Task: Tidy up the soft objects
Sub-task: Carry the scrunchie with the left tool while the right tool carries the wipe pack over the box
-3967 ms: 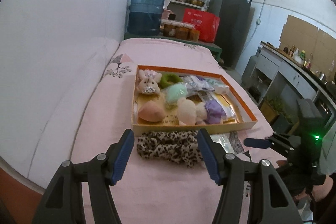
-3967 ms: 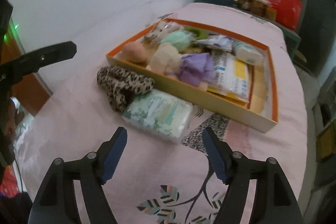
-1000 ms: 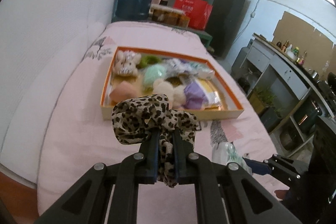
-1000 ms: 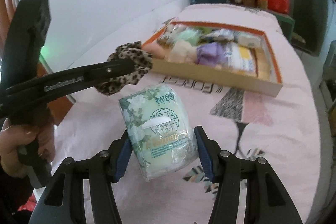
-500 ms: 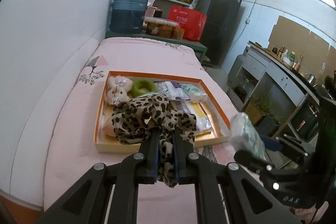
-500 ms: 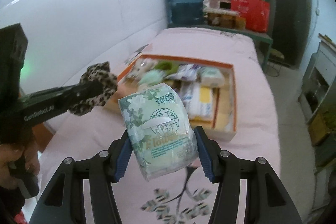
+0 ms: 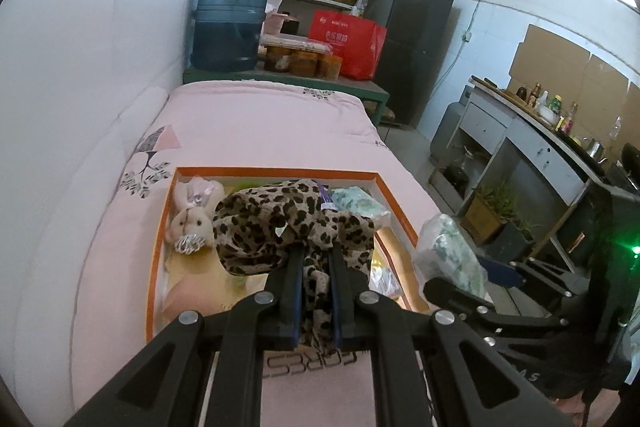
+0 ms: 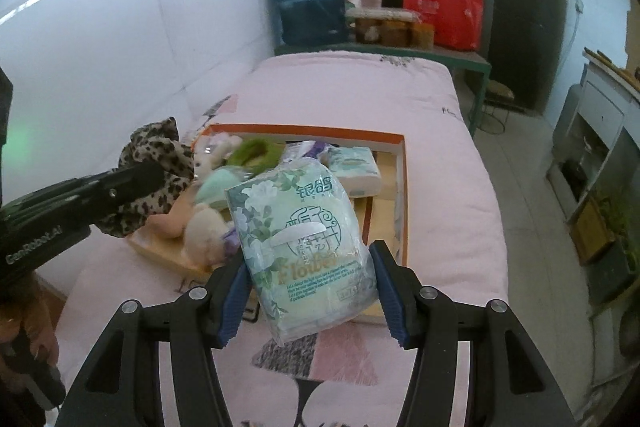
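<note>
My left gripper (image 7: 314, 259) is shut on a leopard-print cloth (image 7: 280, 231), which hangs in the air over the near half of the orange-rimmed box (image 7: 276, 171). In the right wrist view the same cloth (image 8: 154, 171) shows at the left, over the box's (image 8: 402, 187) left side. My right gripper (image 8: 312, 279) is shut on a green floral tissue pack (image 8: 304, 239), held up in front of the box's near edge. That pack (image 7: 452, 255) appears beside the box's right rim in the left wrist view. Inside the box lie a plush rabbit (image 7: 192, 215), a green ring (image 8: 256, 151) and other soft items.
The box sits on a pink bedcover (image 7: 260, 123) against a white wall (image 7: 80, 67). Beyond the bed's far end stand a blue water jug (image 7: 230, 23), a red bag (image 7: 348, 43), jars and a dark fridge (image 7: 412, 39). A counter (image 7: 540, 147) runs along the right. A hand (image 8: 28, 323) grips the left tool.
Both grippers have risen and moved towards the box, each with its item. The cloth now hangs over the box's contents, and the tissue pack has come up to the box's near right edge.
</note>
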A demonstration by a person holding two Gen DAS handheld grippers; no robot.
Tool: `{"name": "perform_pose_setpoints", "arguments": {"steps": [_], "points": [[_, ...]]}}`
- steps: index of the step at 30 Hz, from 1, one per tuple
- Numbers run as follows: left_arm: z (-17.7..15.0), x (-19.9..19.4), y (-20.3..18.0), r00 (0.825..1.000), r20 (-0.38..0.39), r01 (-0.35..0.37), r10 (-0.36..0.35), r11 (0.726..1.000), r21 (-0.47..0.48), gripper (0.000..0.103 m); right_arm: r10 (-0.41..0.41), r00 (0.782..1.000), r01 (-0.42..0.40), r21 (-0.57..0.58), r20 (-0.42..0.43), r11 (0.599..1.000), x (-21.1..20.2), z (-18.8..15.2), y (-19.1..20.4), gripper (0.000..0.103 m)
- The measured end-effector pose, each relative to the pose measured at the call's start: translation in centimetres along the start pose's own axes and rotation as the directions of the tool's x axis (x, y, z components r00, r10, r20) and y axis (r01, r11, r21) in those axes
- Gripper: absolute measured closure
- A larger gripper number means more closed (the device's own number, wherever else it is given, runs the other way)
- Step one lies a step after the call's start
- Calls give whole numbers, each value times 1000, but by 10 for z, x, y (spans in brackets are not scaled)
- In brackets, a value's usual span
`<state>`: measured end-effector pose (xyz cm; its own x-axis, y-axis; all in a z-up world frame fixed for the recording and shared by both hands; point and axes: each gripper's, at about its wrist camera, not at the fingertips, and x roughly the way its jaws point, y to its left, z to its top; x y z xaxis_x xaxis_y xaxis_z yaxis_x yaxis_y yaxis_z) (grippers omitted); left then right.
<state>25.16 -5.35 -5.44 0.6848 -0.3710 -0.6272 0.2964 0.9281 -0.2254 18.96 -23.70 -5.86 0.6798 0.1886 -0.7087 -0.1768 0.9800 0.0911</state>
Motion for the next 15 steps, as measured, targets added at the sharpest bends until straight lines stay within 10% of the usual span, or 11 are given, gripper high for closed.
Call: {"name": "perform_pose_setpoints", "arguments": {"steps": [15], "points": [[14, 55, -8, 998, -59, -27, 29, 999, 30, 92, -41, 997, 43, 39, -66, 998, 57, 13, -22, 44]]}}
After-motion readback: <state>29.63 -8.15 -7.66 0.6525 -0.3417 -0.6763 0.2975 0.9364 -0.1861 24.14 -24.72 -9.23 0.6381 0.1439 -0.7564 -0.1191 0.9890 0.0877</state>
